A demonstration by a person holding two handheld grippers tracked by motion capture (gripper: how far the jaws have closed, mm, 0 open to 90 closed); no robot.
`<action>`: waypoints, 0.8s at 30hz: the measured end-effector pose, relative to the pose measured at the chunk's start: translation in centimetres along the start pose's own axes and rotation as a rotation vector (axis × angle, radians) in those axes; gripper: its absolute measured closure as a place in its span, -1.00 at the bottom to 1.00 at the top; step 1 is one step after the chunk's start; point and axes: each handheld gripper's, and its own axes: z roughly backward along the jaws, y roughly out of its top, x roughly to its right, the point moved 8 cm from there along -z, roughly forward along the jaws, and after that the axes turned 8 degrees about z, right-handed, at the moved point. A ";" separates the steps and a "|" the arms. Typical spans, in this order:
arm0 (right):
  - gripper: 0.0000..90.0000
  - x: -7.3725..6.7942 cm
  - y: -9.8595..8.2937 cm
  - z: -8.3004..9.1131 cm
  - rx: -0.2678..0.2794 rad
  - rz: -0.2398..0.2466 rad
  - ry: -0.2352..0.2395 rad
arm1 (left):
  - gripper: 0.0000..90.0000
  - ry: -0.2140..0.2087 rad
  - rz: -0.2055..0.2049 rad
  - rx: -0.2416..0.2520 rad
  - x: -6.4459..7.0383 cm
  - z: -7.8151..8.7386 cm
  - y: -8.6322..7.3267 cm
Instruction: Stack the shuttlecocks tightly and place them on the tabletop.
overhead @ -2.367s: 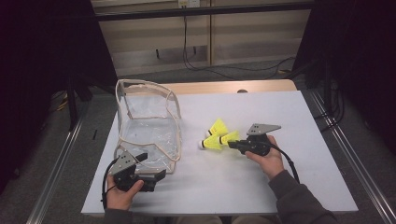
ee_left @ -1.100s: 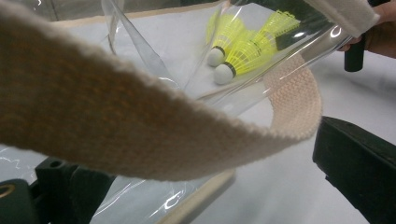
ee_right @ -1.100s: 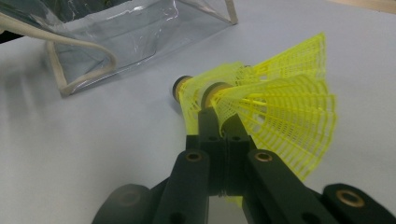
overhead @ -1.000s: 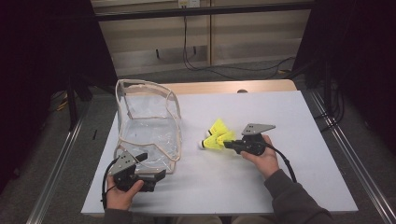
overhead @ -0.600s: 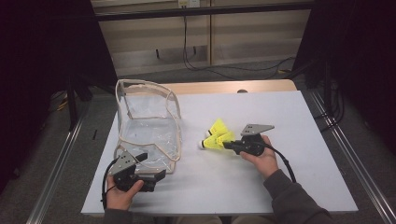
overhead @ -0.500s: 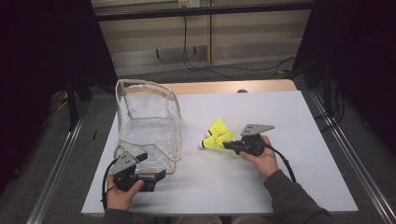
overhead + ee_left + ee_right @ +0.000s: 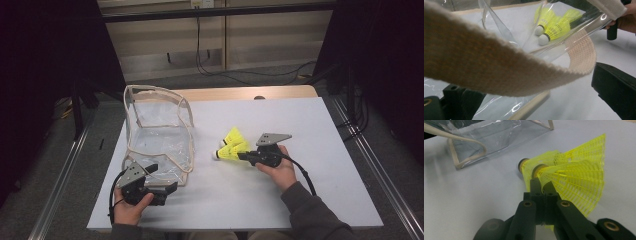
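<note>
While my left claw [image 7: 167, 189] stays clamped on the clear bag's [image 7: 159, 132] webbing rim, holding the mouth open, my right claw [image 7: 242, 156] has nudged left, jaws pinched on a yellow shuttlecock [image 7: 571, 178]; second shuttlecock [image 7: 231, 136] just beyond. Next: into the bag.

The left tool [image 7: 167, 188] is black, with a grey three-cornered plate on top and a black cable looping near the hand; the right tool [image 7: 243, 156] is black too, with the same grey plate and a black cable trailing right; its linked jaw arms carry brass-ringed pivots; the right arm wears a grey sleeve [image 7: 312, 212].
</note>
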 end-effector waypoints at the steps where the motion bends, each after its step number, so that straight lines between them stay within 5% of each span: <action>1: 0.99 0.0 0.0 0.0 -0.001 0.002 -0.001 | -0.95 -0.001 0.001 0.001 0.0 0.0 0.0; 24: 0.99 -0.2 -0.1 -0.4 -0.004 0.005 0.007 | -0.95 0.002 -0.001 -0.002 0.0 0.0 0.0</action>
